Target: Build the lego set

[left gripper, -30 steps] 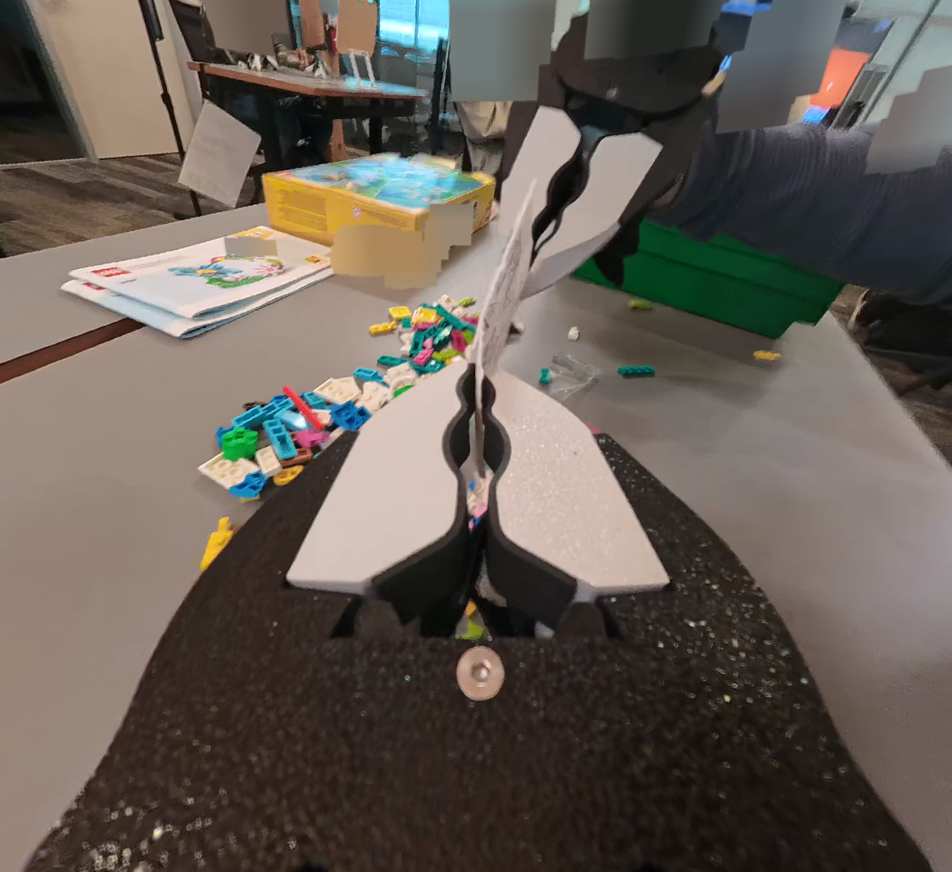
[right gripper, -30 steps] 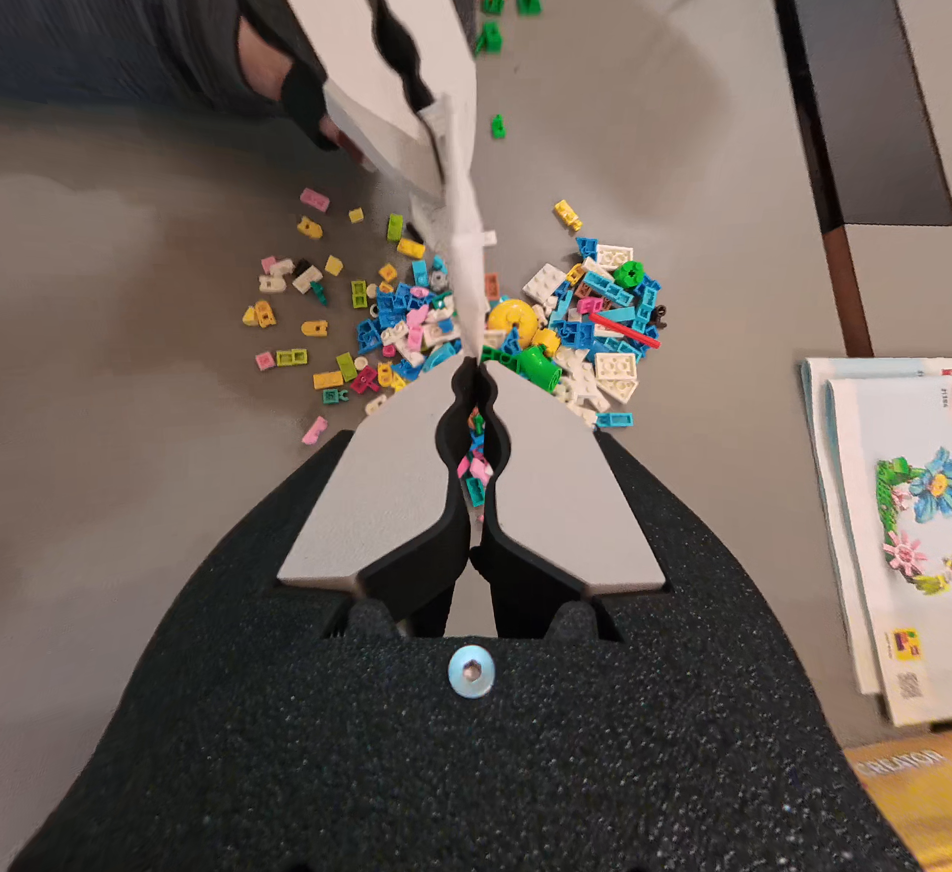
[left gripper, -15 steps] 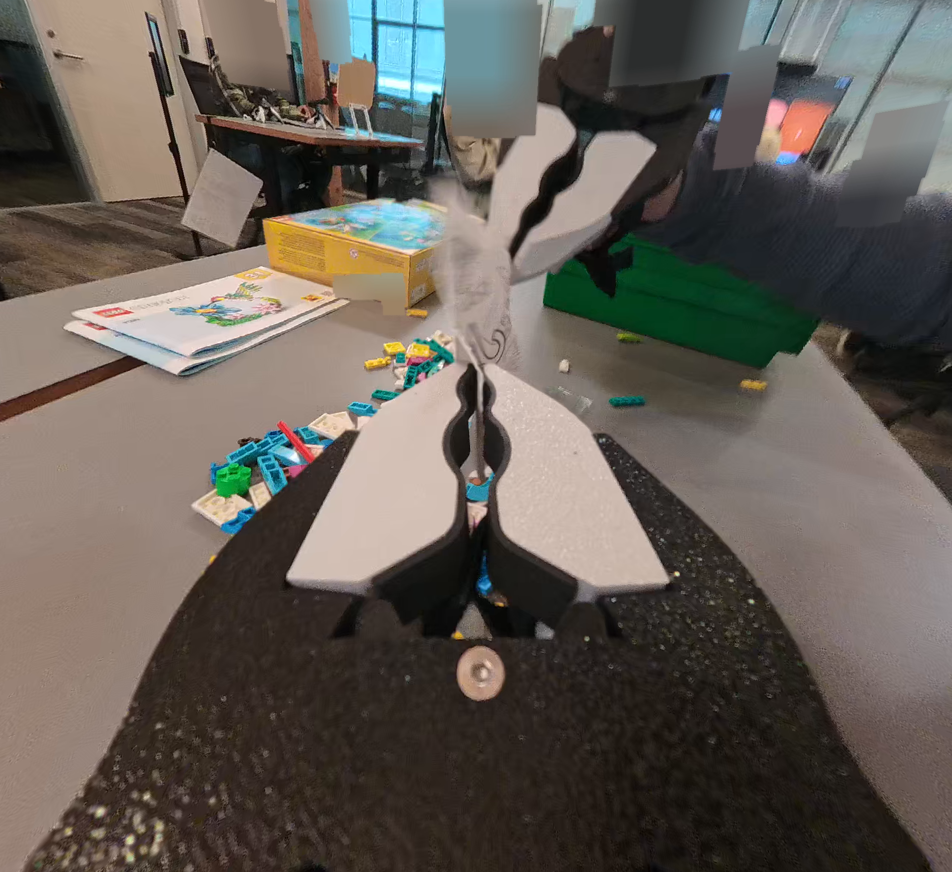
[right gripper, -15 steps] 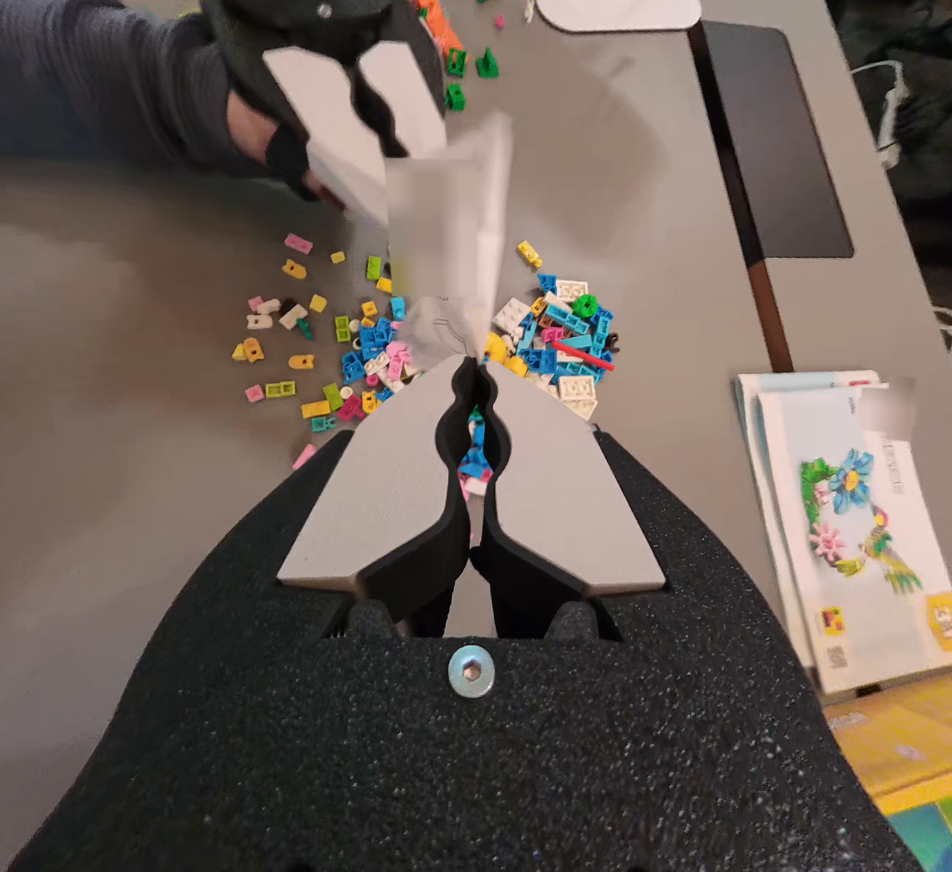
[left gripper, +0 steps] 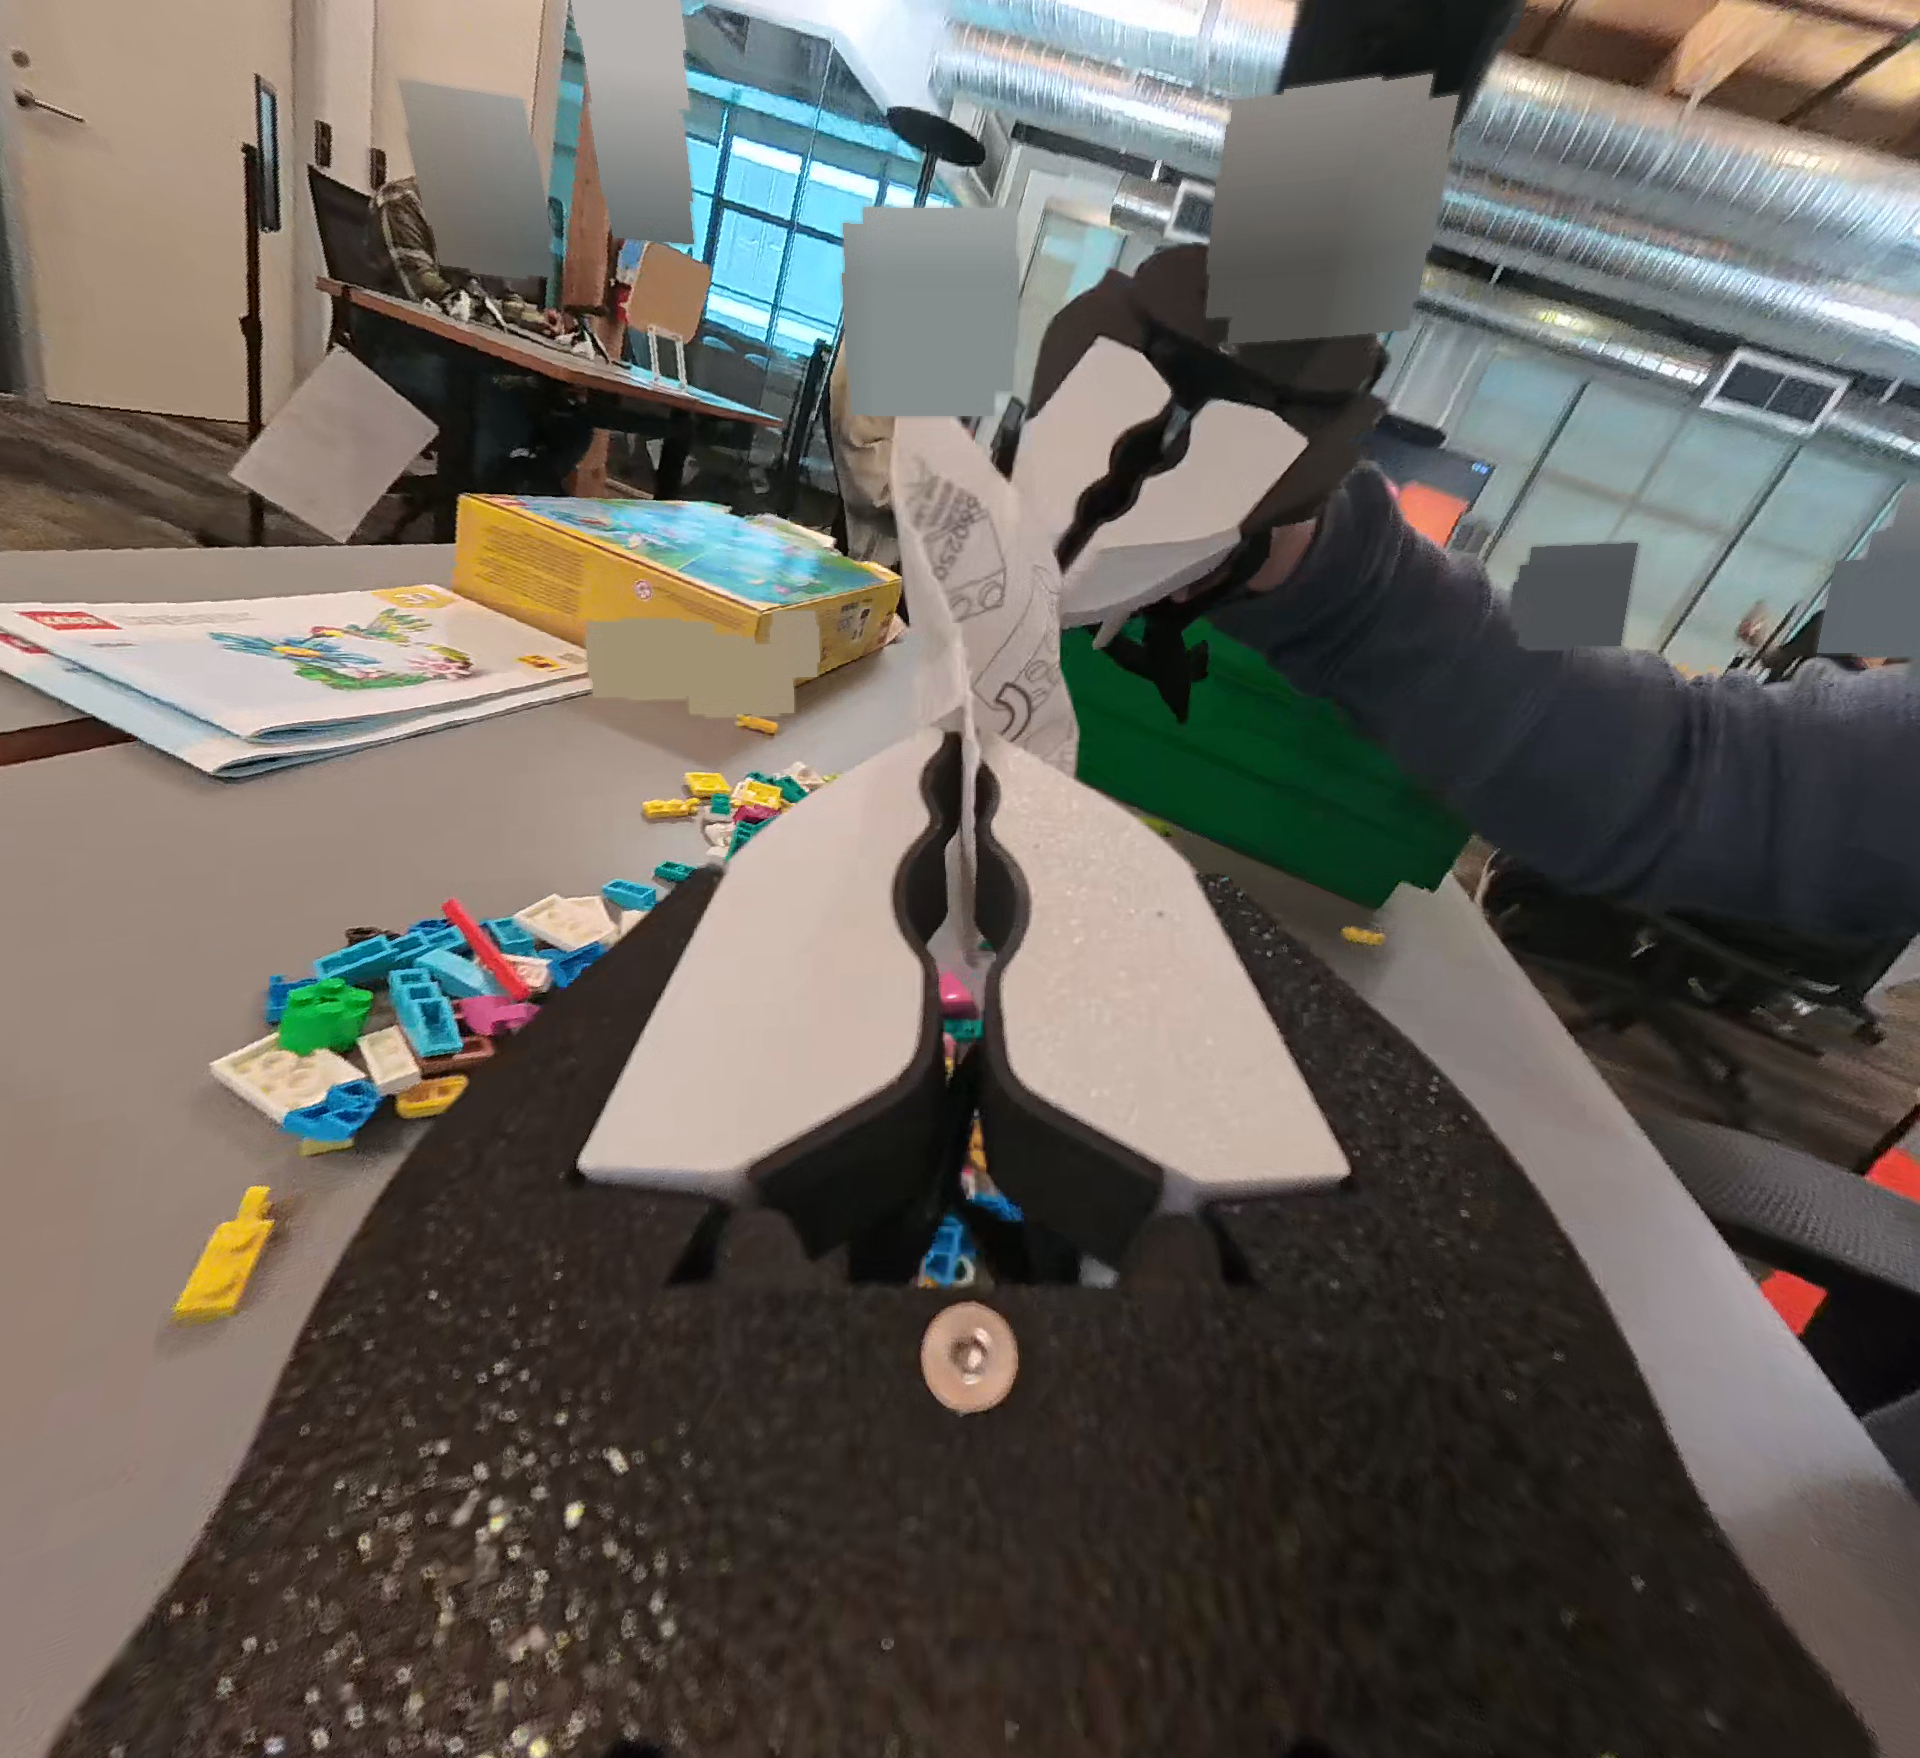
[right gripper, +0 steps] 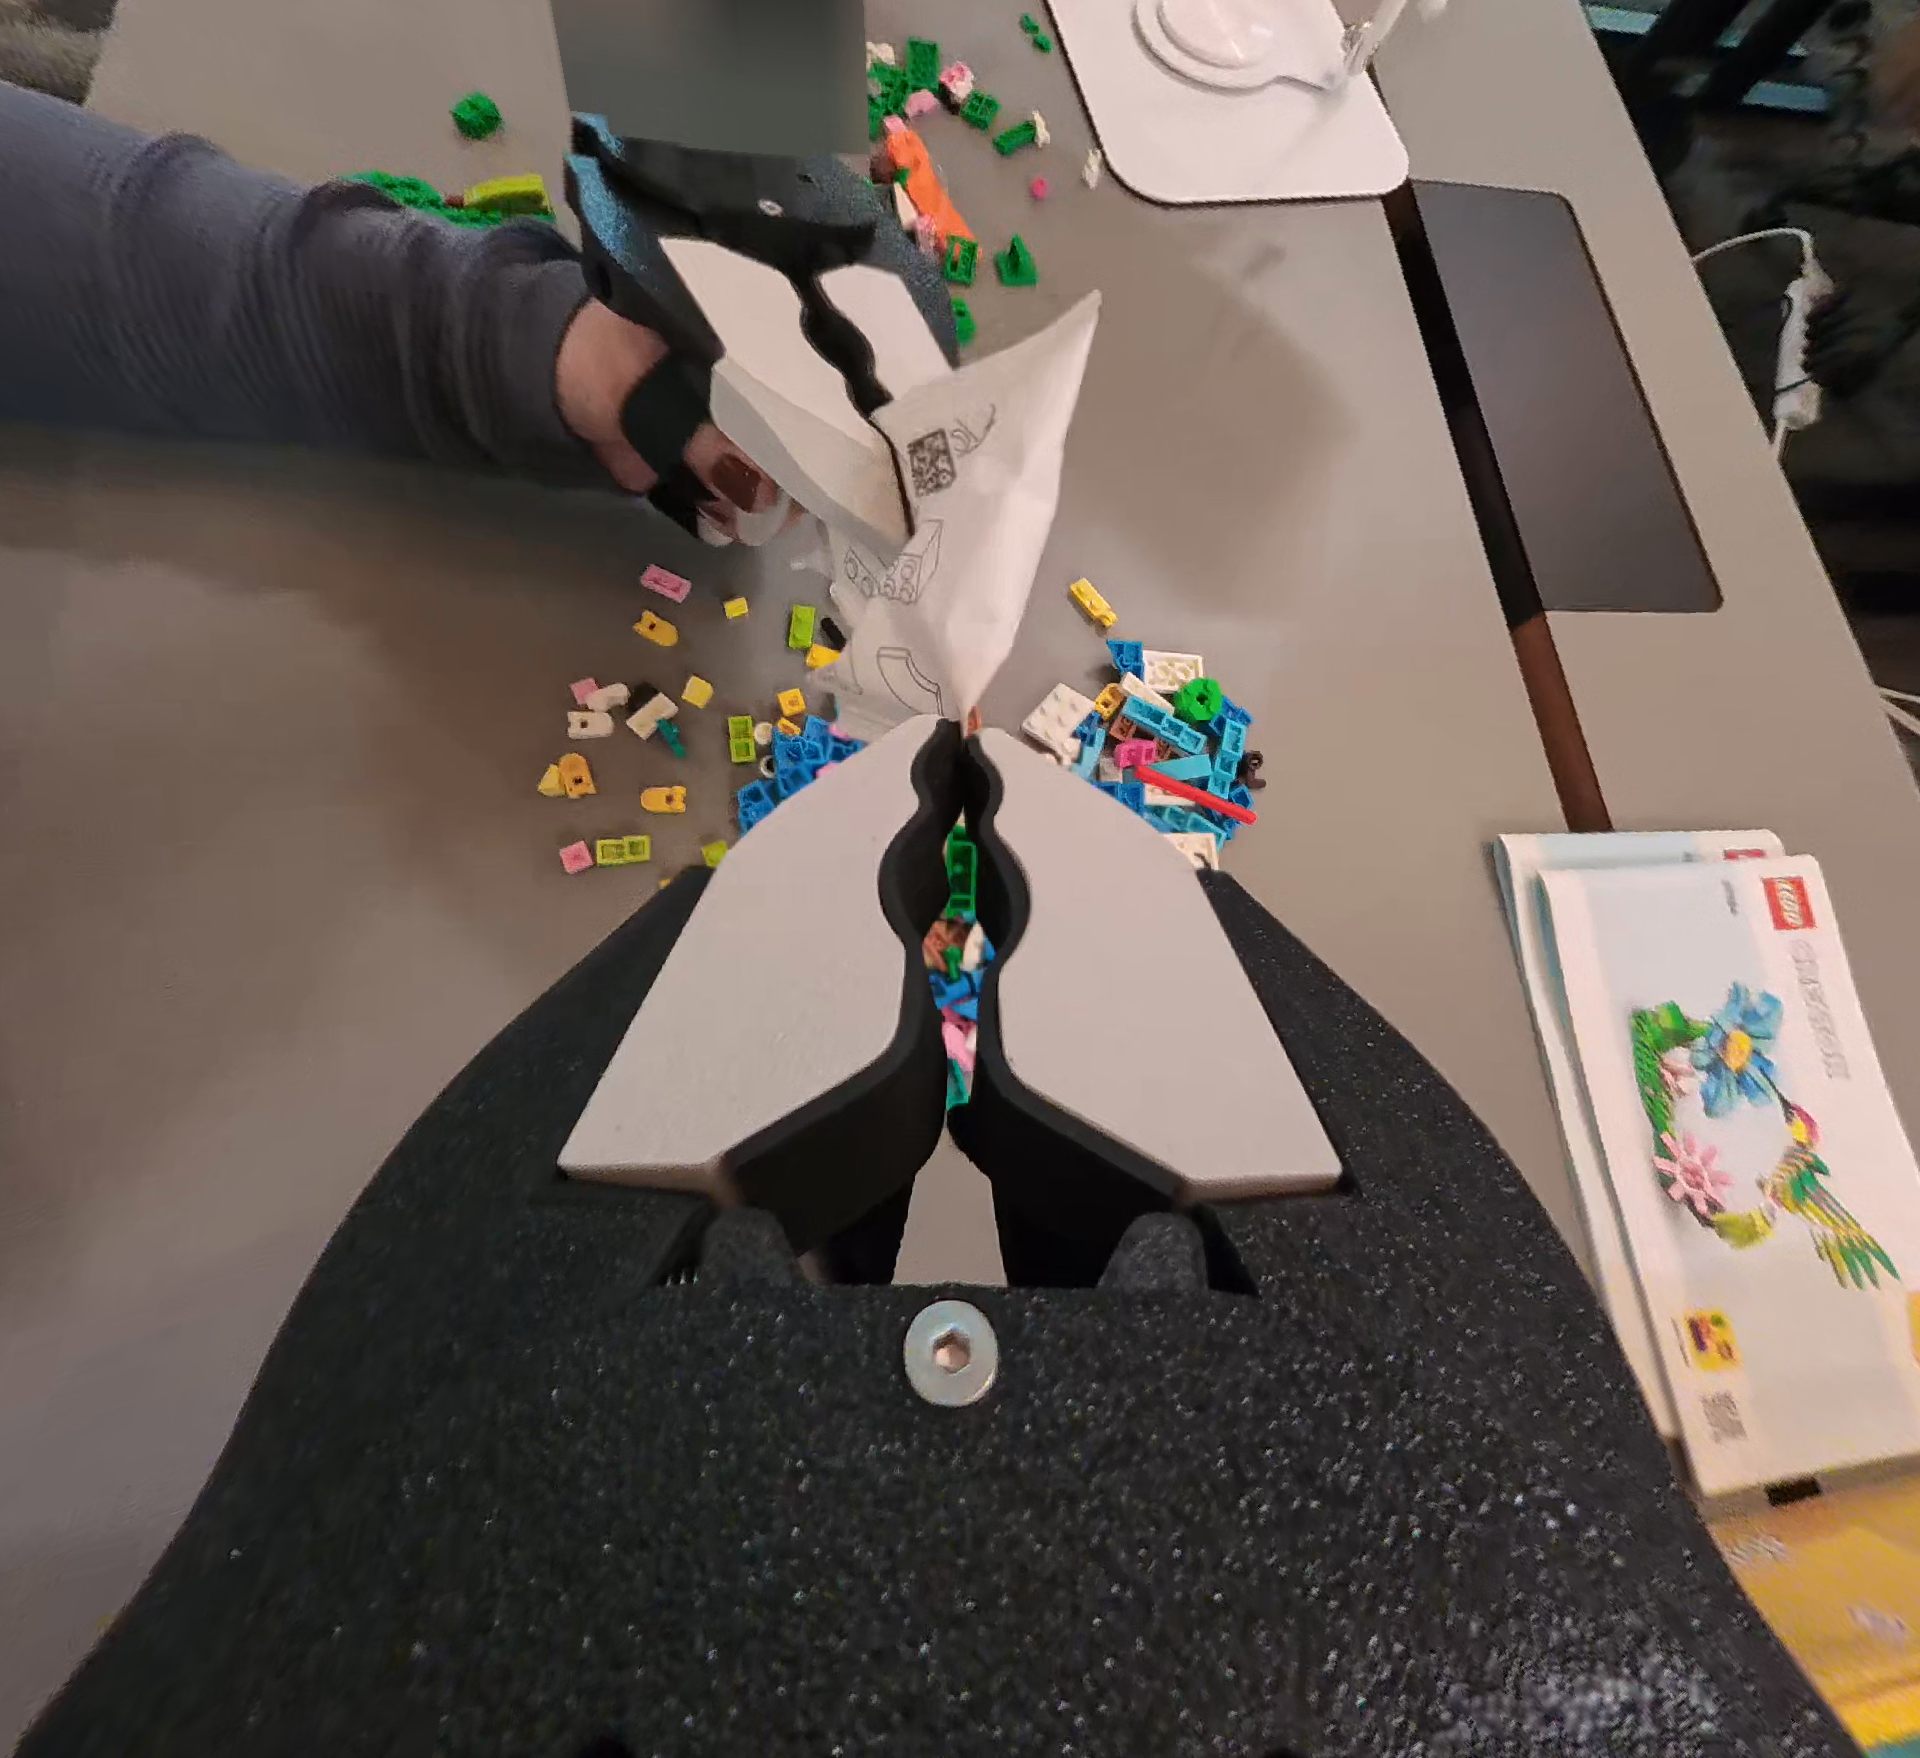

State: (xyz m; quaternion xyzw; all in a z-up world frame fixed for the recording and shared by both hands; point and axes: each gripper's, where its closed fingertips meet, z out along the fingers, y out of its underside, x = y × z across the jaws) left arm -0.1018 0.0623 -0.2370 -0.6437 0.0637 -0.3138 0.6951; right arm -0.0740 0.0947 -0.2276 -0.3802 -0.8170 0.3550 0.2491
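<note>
Paper bag (right gripper: 977,524) between both raised claws

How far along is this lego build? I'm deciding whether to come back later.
Early. Done: loose bricks lie spilled on the table. In hand: the left hand-held gripper and right hand-held gripper both pinch the white paper bag, held up above the bricks. Left: apparently all the assembly; the instruction booklets lie closed.

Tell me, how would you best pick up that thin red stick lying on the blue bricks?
Probably near its middle, from above, closing across its thin width. The red stick lies on top of the brick pile, long sides exposed, nothing over it. Both the left gripper and right gripper now clamp the paper bag.
</note>
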